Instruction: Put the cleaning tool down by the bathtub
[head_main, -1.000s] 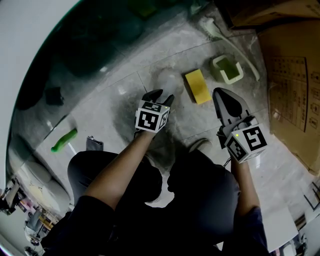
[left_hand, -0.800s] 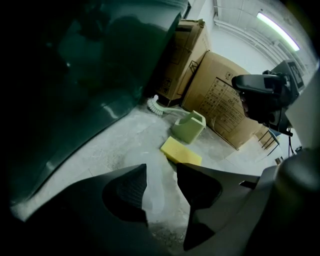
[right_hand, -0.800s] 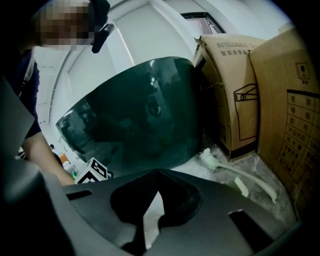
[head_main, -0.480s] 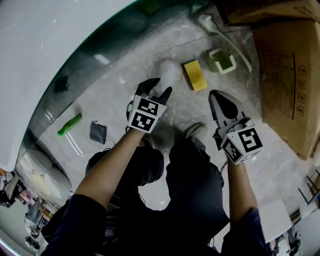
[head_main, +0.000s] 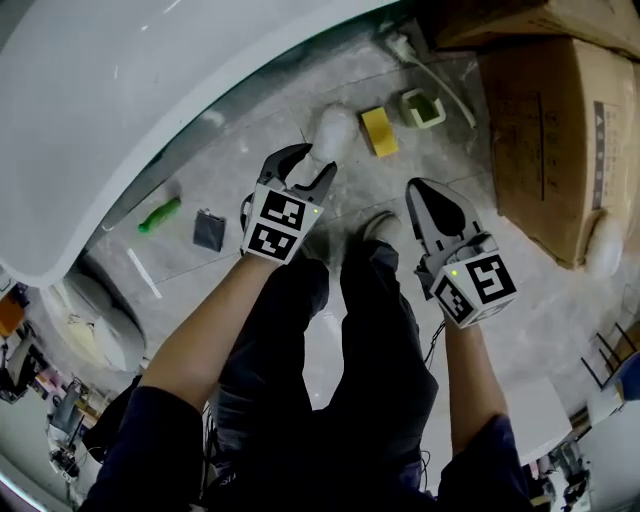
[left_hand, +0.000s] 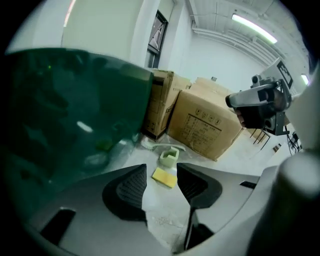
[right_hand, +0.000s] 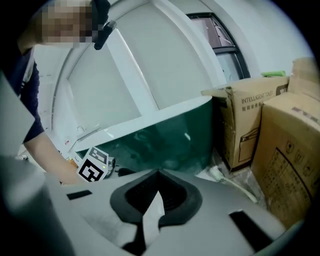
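A yellow sponge (head_main: 381, 131) lies flat on the marble floor beside the bathtub (head_main: 150, 90); in the left gripper view the sponge (left_hand: 164, 177) shows far off between the jaws. My left gripper (head_main: 300, 165) is open and empty, held well above the floor, short of the sponge. My right gripper (head_main: 430, 197) hangs to the right with its jaws shut on nothing. In the right gripper view, the right gripper (right_hand: 159, 173) points at the tub's dark green side (right_hand: 160, 137).
A pale green cup (head_main: 422, 108) and a white long-handled brush (head_main: 432, 66) lie beyond the sponge. Cardboard boxes (head_main: 545, 130) stand at the right. A green item (head_main: 160, 215) and a dark pouch (head_main: 209, 230) lie left. The person's shoes (head_main: 335, 130) are below the grippers.
Both grippers and the head camera have risen away from the floor, so the sponge, cup and brush look smaller and farther. The left gripper's jaws stay apart, the right's together.
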